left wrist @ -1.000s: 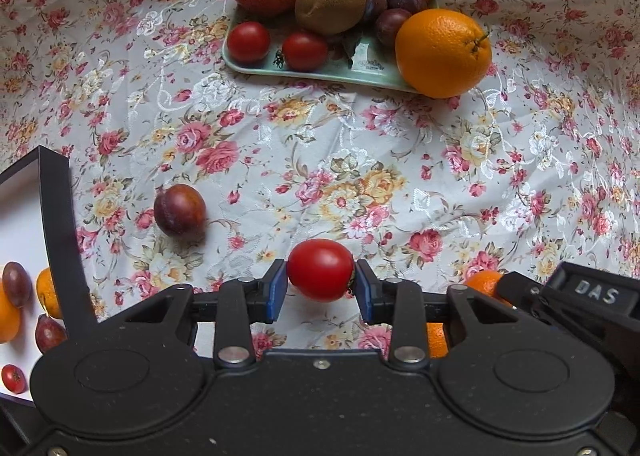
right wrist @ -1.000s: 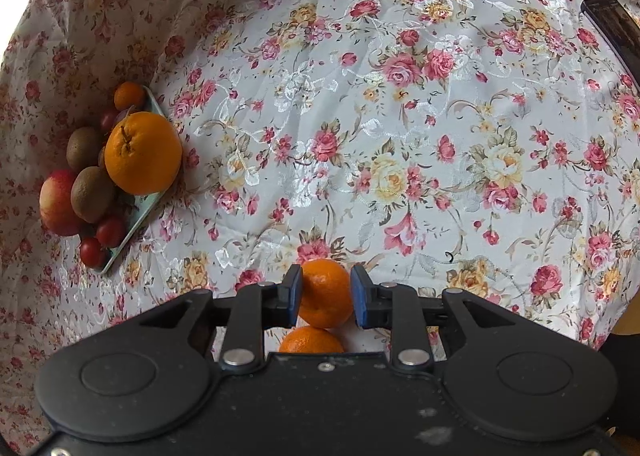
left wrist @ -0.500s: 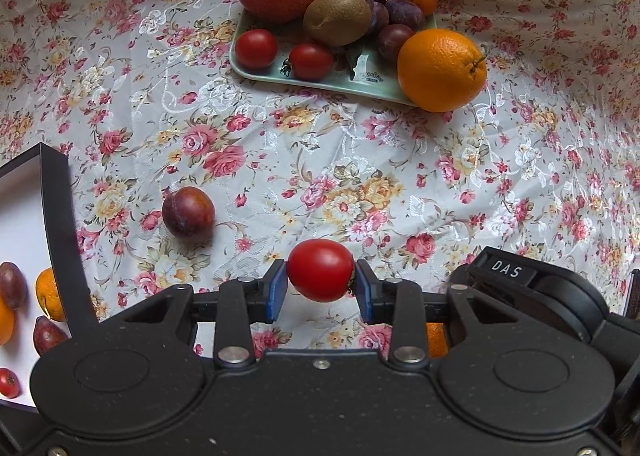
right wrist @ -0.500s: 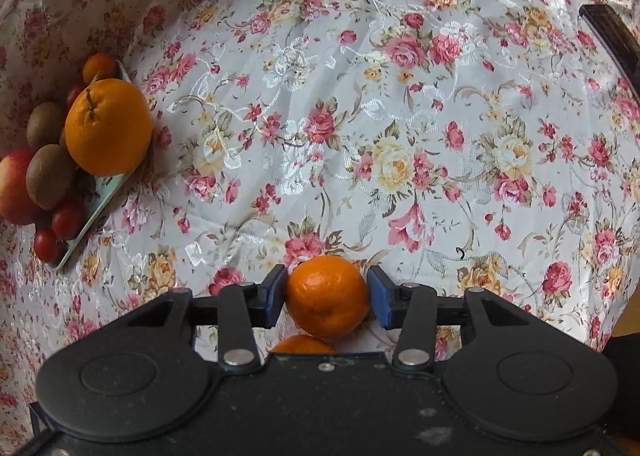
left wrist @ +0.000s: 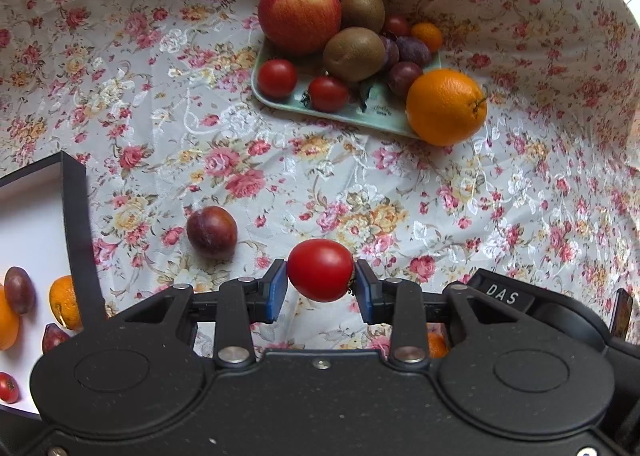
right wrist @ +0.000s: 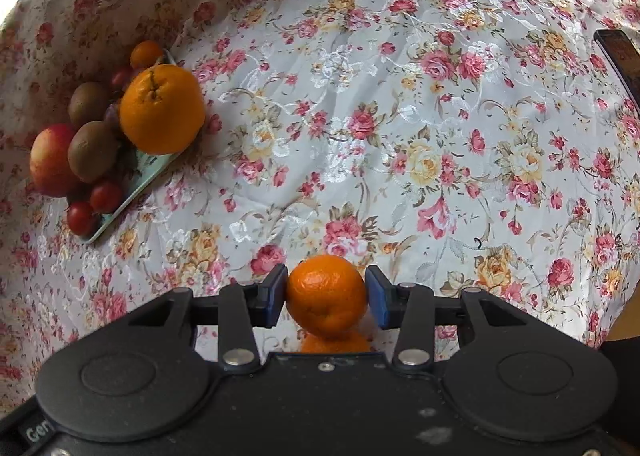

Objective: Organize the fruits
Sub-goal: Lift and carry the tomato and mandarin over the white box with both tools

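Observation:
My left gripper (left wrist: 320,288) is shut on a red tomato (left wrist: 320,275), held above the floral cloth. A dark plum (left wrist: 212,231) lies on the cloth just ahead and to the left of it. My right gripper (right wrist: 326,294) is shut on a small mandarin (right wrist: 326,296), both blue pads touching its sides. A second mandarin (right wrist: 336,342) lies under it, half hidden by the gripper body. The pale green tray (left wrist: 360,118) at the far side holds an apple (left wrist: 299,14), kiwis, tomatoes, plums and a small orange. A large orange (left wrist: 447,107) sits at its right corner.
A black-rimmed white box (left wrist: 74,236) at my left holds oranges, plums and a tomato. The right gripper's body (left wrist: 504,296) shows at the left view's lower right. In the right view the tray (right wrist: 156,164) is far left and a dark edge (right wrist: 616,52) is upper right.
The right gripper's pads stand wider than a second ago, with the mandarin showing full and round between them. The left gripper keeps the tomato; its view has drawn back from the tray.

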A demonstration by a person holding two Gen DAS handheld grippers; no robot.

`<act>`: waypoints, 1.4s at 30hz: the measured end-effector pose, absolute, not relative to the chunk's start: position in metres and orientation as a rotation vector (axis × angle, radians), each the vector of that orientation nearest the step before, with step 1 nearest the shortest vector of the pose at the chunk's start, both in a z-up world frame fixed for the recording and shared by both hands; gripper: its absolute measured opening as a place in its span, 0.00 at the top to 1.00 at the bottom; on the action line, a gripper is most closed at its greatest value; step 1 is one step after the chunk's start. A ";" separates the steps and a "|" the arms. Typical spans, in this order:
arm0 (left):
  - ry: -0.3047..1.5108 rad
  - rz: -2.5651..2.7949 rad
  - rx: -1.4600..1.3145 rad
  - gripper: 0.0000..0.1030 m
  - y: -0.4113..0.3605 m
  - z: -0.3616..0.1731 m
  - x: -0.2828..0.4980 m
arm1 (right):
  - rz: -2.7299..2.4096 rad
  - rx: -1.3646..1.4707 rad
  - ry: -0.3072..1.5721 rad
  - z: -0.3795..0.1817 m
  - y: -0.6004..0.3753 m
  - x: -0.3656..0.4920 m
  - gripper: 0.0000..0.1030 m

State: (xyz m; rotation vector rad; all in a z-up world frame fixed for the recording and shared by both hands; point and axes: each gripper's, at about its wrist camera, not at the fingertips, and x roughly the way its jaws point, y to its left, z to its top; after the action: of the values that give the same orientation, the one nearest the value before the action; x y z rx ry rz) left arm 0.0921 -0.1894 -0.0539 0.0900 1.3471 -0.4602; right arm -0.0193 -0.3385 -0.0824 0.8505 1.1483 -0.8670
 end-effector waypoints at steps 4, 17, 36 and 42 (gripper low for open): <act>1.298 -0.442 0.061 0.57 -0.173 -0.045 0.095 | -0.787 0.846 1.127 -0.067 -0.322 -0.014 0.57; 1.146 -0.264 0.078 0.57 -0.096 -0.020 0.097 | -0.605 0.777 1.121 -0.047 -0.253 0.021 0.57; 1.143 0.033 0.052 0.57 0.040 -0.004 0.139 | -0.216 0.644 1.085 -0.030 -0.115 0.085 0.57; 1.173 0.112 0.032 0.57 0.074 -0.017 0.147 | -0.161 0.565 1.044 -0.028 -0.087 0.096 0.56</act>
State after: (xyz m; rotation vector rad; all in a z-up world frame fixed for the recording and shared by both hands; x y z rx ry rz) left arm 0.1472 0.0742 -0.0173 0.0323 1.1725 0.1121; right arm 0.0955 -0.0867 -0.0281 0.5646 1.0436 -0.1612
